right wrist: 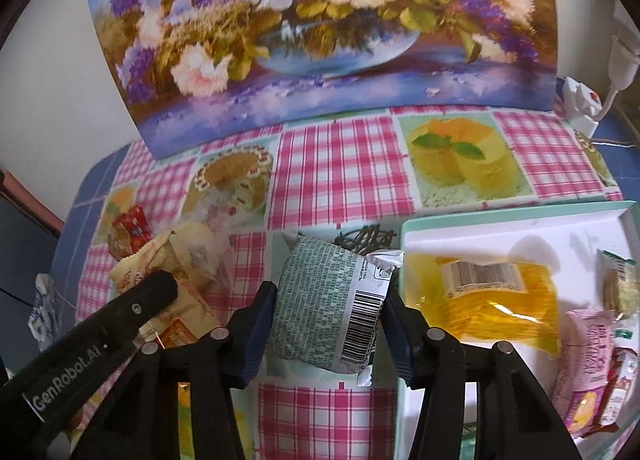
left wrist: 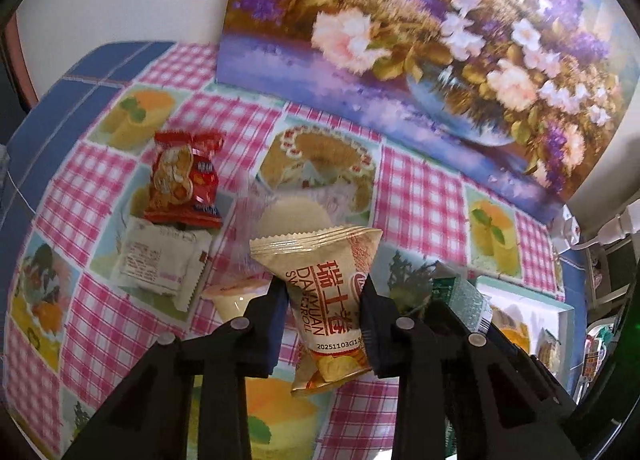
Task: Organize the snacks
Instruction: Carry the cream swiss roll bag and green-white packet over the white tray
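Observation:
My left gripper (left wrist: pixel 325 300) is shut on a beige swiss roll packet (left wrist: pixel 332 300) and holds it above the checked tablecloth (left wrist: pixel 420 199). My right gripper (right wrist: pixel 330 314) is shut on a green and silver snack packet (right wrist: pixel 328 308), just left of the white tray (right wrist: pixel 500 236). The tray holds a yellow packet (right wrist: pixel 504 308), a pink packet (right wrist: pixel 592 360) and a green biscuit packet (right wrist: pixel 620 284). On the cloth lie a red snack packet (left wrist: pixel 184 179), a white packet (left wrist: pixel 160 260), a clear-wrapped pale bun (left wrist: pixel 288 215) and a jelly cup (left wrist: pixel 236 296).
A flower painting (left wrist: pixel 420 39) leans against the wall behind the table. A white power strip and plug (right wrist: pixel 580 99) sit at the back right corner. The left gripper's arm (right wrist: pixel 100 340) and its beige packet show at the left of the right wrist view.

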A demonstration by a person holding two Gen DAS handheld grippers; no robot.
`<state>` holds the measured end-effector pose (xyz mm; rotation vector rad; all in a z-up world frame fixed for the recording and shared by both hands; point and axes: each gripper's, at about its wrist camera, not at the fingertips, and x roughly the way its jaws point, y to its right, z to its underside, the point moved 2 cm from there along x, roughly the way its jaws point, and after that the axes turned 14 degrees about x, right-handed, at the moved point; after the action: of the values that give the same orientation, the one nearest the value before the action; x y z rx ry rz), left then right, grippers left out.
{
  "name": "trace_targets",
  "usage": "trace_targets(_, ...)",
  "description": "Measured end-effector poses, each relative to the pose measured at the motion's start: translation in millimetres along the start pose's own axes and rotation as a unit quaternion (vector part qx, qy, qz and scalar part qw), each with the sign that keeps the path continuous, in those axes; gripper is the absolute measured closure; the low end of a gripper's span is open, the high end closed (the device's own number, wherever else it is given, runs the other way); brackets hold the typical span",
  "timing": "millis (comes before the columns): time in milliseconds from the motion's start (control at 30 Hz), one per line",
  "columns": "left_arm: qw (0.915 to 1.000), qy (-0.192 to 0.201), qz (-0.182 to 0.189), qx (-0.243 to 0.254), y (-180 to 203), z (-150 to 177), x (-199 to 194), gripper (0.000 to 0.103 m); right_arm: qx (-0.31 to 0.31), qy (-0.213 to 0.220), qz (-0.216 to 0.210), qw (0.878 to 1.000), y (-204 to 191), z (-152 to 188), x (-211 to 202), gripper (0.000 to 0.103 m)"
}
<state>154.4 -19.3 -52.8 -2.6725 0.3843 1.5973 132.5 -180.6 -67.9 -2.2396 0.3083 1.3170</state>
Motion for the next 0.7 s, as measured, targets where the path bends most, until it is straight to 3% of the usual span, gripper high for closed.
trace_targets(267, 0.9987, 0.046, -0.004, 0.022, 14, -12, -42, 0.068, 0.041, 0.021, 0.007, 0.999, 21, -17, -42, 0.048)
trace_targets(533, 0.9959, 0.078, -0.011, 0.044, 31, -16, -76, 0.068, 0.104, 0.025, 0.027, 0.994, 73, -27, -69, 0.048)
trace_targets(700, 0.9938, 0.089, 0.005, 0.066, 54, -16, -90, 0.068, 0.144, 0.031, 0.052, 0.988, 112, -30, -86, 0.048)
